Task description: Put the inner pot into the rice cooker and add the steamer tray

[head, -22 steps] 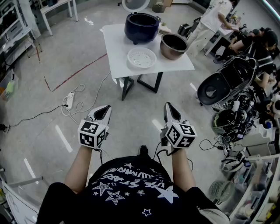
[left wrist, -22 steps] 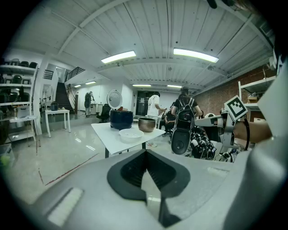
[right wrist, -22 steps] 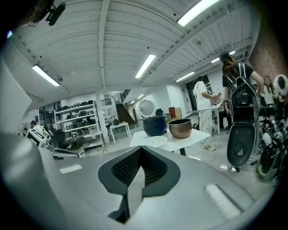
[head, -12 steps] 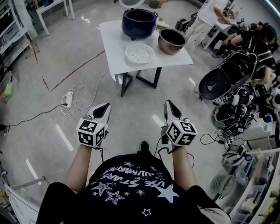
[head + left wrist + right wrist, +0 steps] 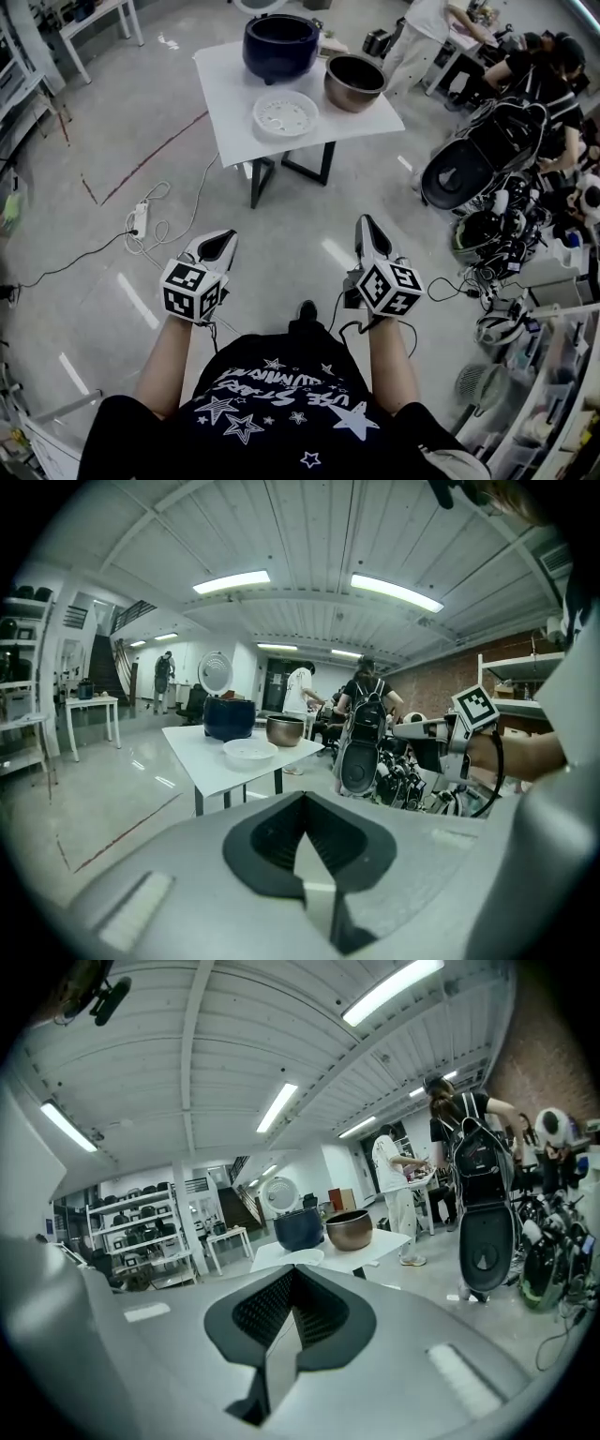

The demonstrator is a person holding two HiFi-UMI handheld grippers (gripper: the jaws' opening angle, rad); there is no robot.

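Head view: left gripper (image 5: 221,242) and right gripper (image 5: 367,231) hover over the floor, well short of the white table (image 5: 225,112); on it the bronze inner pot (image 5: 354,82) sits just right of the open dark-blue rice cooker (image 5: 279,42), with the white steamer tray (image 5: 285,112) in front; left gripper view: jaws clenched together on nothing; right gripper view: jaws likewise pressed together, empty; the pot looks rigid, smooth and probably weighty, best pinched at opposite rim edges; the tray seems light and thin, so take its rim gently
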